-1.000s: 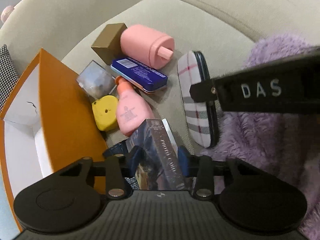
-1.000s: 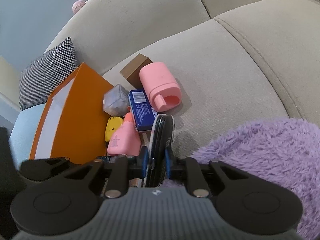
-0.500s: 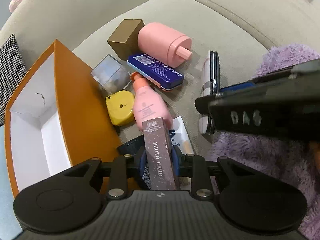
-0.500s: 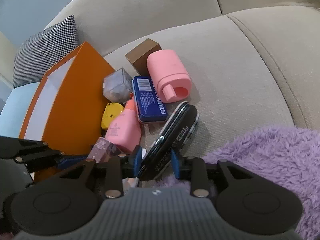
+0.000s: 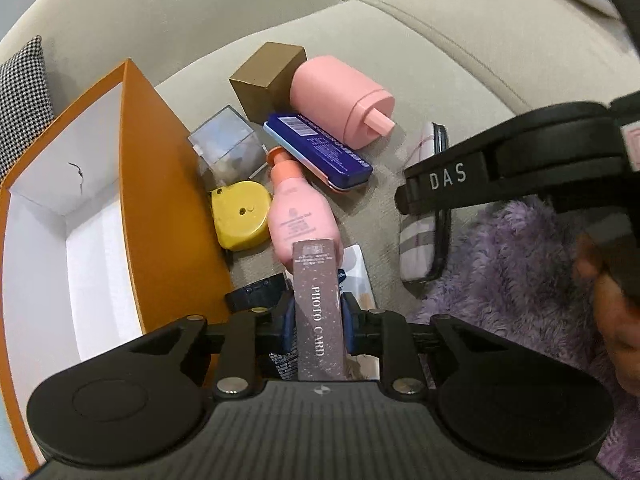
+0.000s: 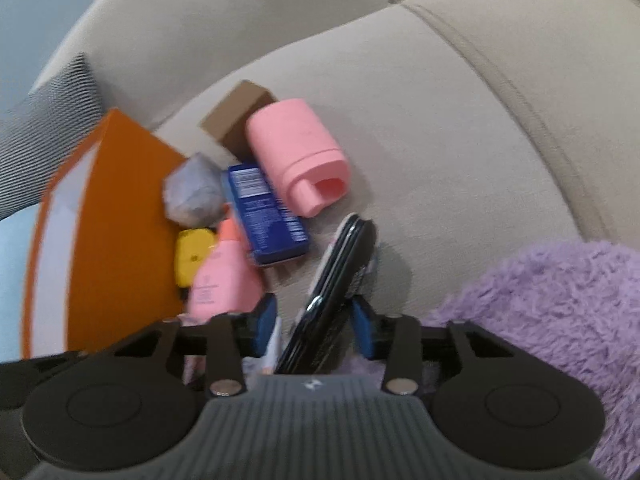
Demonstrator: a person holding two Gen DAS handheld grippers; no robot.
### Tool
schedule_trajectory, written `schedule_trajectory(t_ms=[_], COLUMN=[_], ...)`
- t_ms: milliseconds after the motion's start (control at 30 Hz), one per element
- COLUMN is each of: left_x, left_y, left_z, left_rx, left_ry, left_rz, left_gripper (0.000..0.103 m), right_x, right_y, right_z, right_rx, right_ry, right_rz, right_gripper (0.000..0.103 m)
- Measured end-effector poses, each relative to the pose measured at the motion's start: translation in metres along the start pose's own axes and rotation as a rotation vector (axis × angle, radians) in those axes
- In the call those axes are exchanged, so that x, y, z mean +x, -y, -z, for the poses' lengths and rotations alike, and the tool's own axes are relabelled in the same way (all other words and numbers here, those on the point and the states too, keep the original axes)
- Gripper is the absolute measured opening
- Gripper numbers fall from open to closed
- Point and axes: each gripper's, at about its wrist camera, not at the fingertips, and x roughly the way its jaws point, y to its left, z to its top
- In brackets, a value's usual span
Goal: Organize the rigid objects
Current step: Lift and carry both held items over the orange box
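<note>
Left gripper [image 5: 316, 320]: jaws closing, pads pressed on the card box [image 5: 319, 304], which now stands edge-on between them where a second ago it lay tilted. Right gripper [image 6: 314, 318]: jaws spread apart with a gap either side of the glasses case [image 6: 336, 292] – a second ago they pinched it – and the case leans slantwise between them, its far end on the sofa [image 5: 460, 52]. The view is blurred. Beyond, beside the orange box [image 5: 160, 220]: pink bottle [image 5: 298, 216], yellow tape [image 5: 239, 216], blue tin [image 5: 320, 152], clear cube [image 5: 226, 144], pink jar [image 5: 340, 100], brown carton [image 5: 266, 76]. Surface – beige sofa cushions; purple rug [image 6: 560, 304] at right; checked pillow [image 5: 22, 92] at far left.
</note>
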Motion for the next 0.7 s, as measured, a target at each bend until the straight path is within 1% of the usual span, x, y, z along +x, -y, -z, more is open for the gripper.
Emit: schedule_trajectory(t_ms=[100, 167, 233, 300, 433, 633, 700], left_x=[-0.006, -0.012, -0.021, -0.035, -0.064, -0.106, -0.118], left_y=[-0.001, -0.003, -0.007, -0.013, -0.028, -0.065, -0.081], left_z=[0.003, 0.005, 0.007, 0.01, 0.016, 0.029, 0.034], left_rx=[-0.021, -0.041, -0.074, -0.105, -0.162, -0.249, -0.287], left_ry=[0.033, 0.059, 0.084, 0.118, 0.187, 0.284, 0.306], left_rz=[0.029, 0.057, 0.103, 0.145, 0.204, 0.241, 0.245], left_gripper=[0.025, 0.025, 0.025, 0.025, 0.025, 0.025, 0.025], right_x=[-0.001, -0.007, -0.015, -0.025, -0.05, -0.088, -0.099], right_y=[0.004, 0.004, 0.0, -0.005, -0.019, -0.05, -0.065], right_z=[0.0, 0.002, 0.006, 0.011, 0.021, 0.031, 0.031], right_rx=[-0.011, -0.029, -0.063, -0.096, -0.164, -0.248, -0.285], right_ry=[0.014, 0.023, 0.042, 0.062, 0.093, 0.172, 0.198], right_rz=[0.012, 0.012, 0.019, 0.022, 0.023, -0.008, -0.037], right_gripper=[0.022, 0.021, 0.02, 0.019, 0.018, 0.018, 0.018])
